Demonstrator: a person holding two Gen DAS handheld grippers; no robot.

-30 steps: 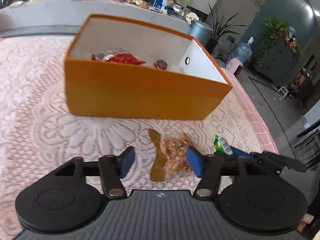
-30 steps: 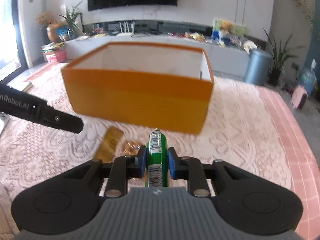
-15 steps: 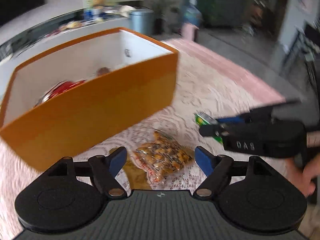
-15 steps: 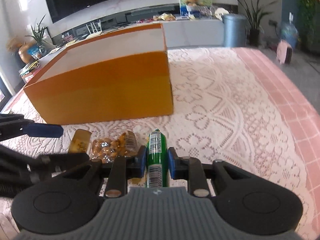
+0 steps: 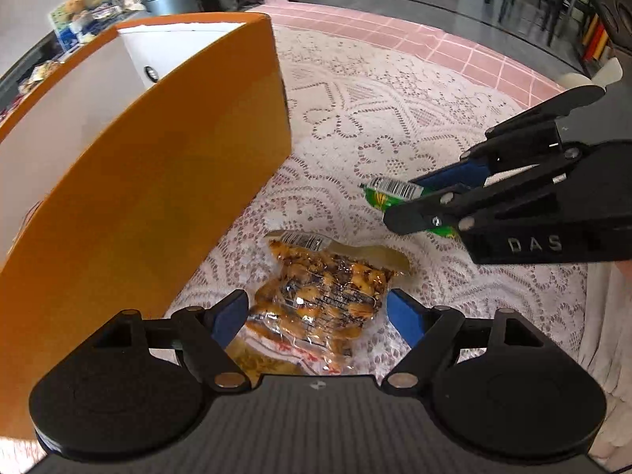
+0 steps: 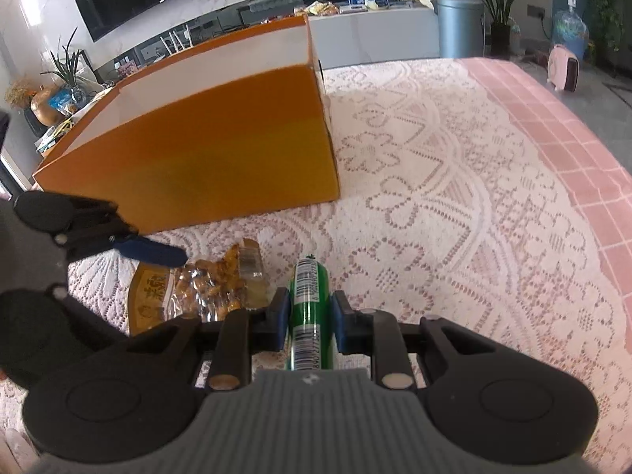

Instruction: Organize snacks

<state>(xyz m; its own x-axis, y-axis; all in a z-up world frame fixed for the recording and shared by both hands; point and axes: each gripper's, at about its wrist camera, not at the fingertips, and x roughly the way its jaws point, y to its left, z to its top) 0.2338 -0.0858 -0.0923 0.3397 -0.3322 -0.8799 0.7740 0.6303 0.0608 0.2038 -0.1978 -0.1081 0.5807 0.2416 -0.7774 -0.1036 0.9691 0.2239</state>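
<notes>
The orange box [image 5: 158, 181] runs off the left wrist view's left edge, its contents hidden. The left gripper's body covers the peanut packet's [image 5: 324, 296] near end.

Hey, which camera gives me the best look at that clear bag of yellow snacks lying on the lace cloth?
The left wrist view: the snack bag lies nearly whole, centred between the open fingers. In the right wrist view the snack bag sits at the lower left, partly cut off by the gripper bodies.

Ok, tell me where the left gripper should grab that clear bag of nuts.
Probably across the bulging middle of the nut bag, coming down from above. It lies flat on the lace cloth, and the open left gripper, whose jaws have just been opening, already straddles it; the flat sealed ends would likely slip.
</notes>
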